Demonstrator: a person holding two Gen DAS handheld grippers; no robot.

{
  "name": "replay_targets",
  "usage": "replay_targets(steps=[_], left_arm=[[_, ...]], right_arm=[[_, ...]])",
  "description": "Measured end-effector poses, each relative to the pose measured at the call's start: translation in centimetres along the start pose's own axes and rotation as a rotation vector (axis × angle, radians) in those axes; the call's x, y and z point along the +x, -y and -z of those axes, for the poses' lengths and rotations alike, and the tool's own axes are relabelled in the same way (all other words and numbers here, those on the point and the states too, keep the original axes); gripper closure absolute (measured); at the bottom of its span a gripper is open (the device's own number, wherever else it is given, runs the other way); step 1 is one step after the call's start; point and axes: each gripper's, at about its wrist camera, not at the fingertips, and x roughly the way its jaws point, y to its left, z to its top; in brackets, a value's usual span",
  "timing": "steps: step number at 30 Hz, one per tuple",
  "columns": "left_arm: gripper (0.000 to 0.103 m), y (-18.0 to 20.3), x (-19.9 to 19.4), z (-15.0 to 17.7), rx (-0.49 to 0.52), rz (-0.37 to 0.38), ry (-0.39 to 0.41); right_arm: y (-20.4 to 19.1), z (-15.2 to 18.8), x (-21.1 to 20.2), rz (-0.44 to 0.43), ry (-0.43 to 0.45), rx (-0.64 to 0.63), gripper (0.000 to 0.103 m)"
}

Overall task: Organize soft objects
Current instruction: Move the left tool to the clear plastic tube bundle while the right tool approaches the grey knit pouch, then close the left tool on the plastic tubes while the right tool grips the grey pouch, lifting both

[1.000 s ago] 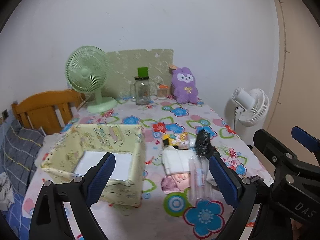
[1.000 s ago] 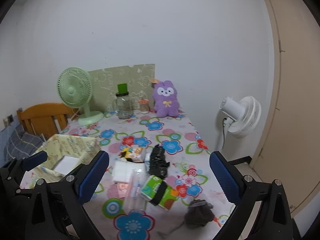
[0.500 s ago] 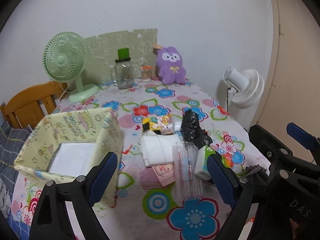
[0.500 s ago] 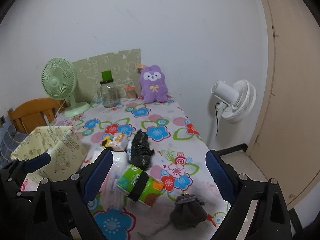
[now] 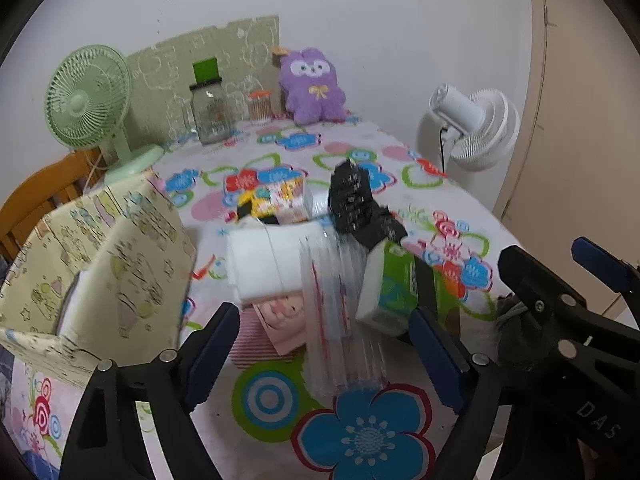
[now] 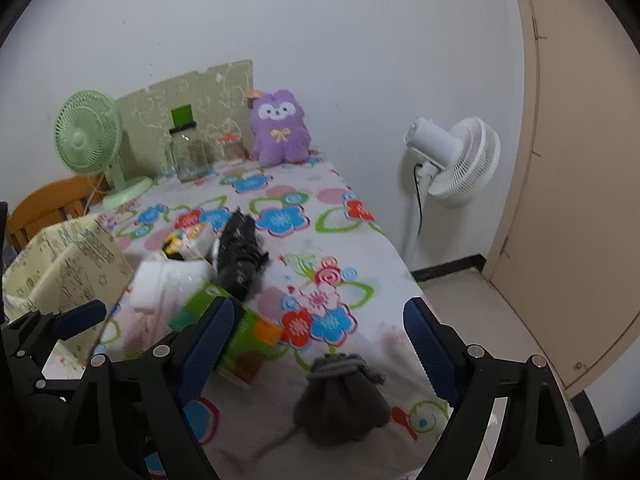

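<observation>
Both tools are spread wide and carry nothing. The right tool (image 6: 320,344) frames the grey pouch (image 6: 340,396) at the counter (image 6: 360,240) edge, right of the yellow fabric bin (image 5: 100,264), probably lining up a grasp. The left tool (image 5: 332,352) hovers over the clear sleeve (image 5: 340,312) beside that bin.

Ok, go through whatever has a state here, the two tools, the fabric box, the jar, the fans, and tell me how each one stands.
left tool: open, empty, above the table.
right tool: open, empty, over the grey pouch.
fabric storage box: open-topped, white item inside.
glass jar: upright, lid on.
green desk fan: upright; running or not, cannot tell.
white floor fan: upright, plugged in.
</observation>
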Motion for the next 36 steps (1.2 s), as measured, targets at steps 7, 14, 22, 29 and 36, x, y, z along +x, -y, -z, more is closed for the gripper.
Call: replay_targets(steps=[7,14,22,29,36], left_arm=[[0.017,1.0,1.1,0.6,0.034,-0.006,-0.017],[0.024,0.9,2.5,1.2,0.041,-0.031,-0.072],[0.054,0.5,3.0,1.2,0.029,-0.018,-0.096],[0.071,0.5,2.8,1.0,0.049,-0.010,-0.103],[0.073,0.5,2.0,0.4,0.045,-0.004,-0.083]], right_arm=[[1.1,1.1,1.2,0.000,-0.037,0.038,0.016],[1.4,2.3,2.7,-0.014,-0.105,0.061,0.027],[0.4,3.0,3.6,-0.034,-0.149,0.037,0.052],[0.0,2.5,3.8,-0.042,-0.153,0.032,0.057],[-0.1,1.3,3.0,-0.042,-0.117,0.043,0.058]])
